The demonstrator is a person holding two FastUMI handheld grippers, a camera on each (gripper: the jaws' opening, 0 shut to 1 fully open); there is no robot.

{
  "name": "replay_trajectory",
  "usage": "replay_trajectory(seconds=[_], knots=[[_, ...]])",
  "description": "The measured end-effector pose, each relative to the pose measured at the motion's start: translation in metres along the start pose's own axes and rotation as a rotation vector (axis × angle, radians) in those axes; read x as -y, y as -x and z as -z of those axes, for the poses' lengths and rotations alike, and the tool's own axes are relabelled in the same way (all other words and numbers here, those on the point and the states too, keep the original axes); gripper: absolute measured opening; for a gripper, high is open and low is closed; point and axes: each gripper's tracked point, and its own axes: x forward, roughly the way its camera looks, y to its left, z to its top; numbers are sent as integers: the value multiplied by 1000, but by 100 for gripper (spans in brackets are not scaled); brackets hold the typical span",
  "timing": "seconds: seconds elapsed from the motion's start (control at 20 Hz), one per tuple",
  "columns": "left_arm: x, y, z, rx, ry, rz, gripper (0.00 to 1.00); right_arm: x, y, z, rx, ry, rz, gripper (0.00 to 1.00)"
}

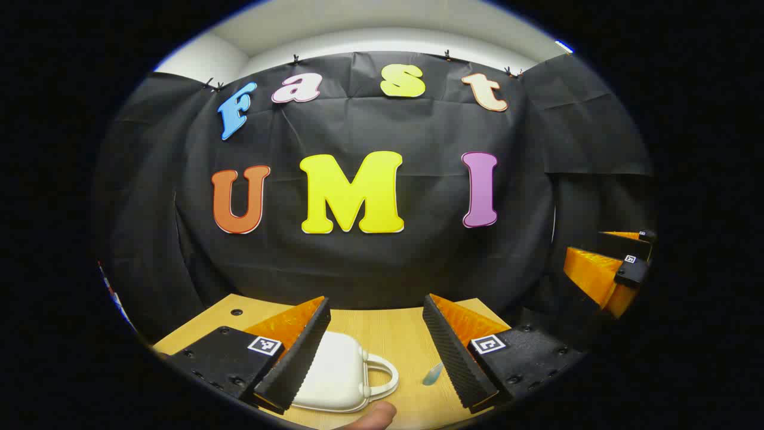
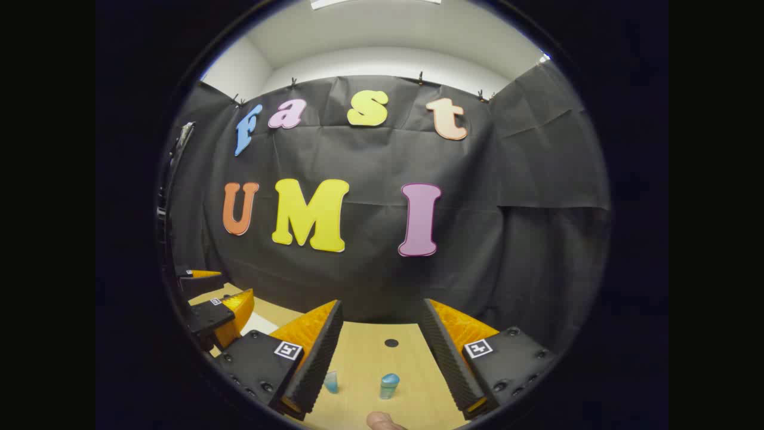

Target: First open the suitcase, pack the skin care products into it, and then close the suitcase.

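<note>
A small white suitcase [image 1: 337, 370] lies closed on the wooden table [image 1: 388, 334], its handle pointing right. My left gripper [image 1: 376, 301] hovers above it, open and holding nothing. A pale blue skin care item [image 1: 433, 374] rests just right of the suitcase. In the right gripper view, a blue-capped bottle [image 2: 389, 385] stands on the table and a second bluish item [image 2: 331, 381] sits beside the left finger. Above them my right gripper [image 2: 382, 304] is open and holding nothing. A white corner of the suitcase [image 2: 256, 322] shows at the left.
The black cloth wall [image 1: 382, 263] stands close behind the table's far edge. The table has a round hole [image 2: 391, 343] and another [image 1: 237, 312]. The right gripper [image 1: 615, 269] shows at the right edge, the left gripper [image 2: 218, 304] at the left edge. A thumb tip [image 1: 373, 416] is at the bottom.
</note>
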Motion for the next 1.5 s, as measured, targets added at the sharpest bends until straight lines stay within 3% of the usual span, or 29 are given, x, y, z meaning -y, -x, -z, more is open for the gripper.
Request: replay_trajectory(seconds=[0.3,1.25,1.5], knots=[[15,-1,-10,25,6,21,99,15,-9,0,-5,1,11,79],[8,-8,4,0,52,-53,99,15,-19,7,-31,36,-57,80],[-11,-15,35,-45,-34,-93,99,32,-23,14,-40,29,-28,80]])
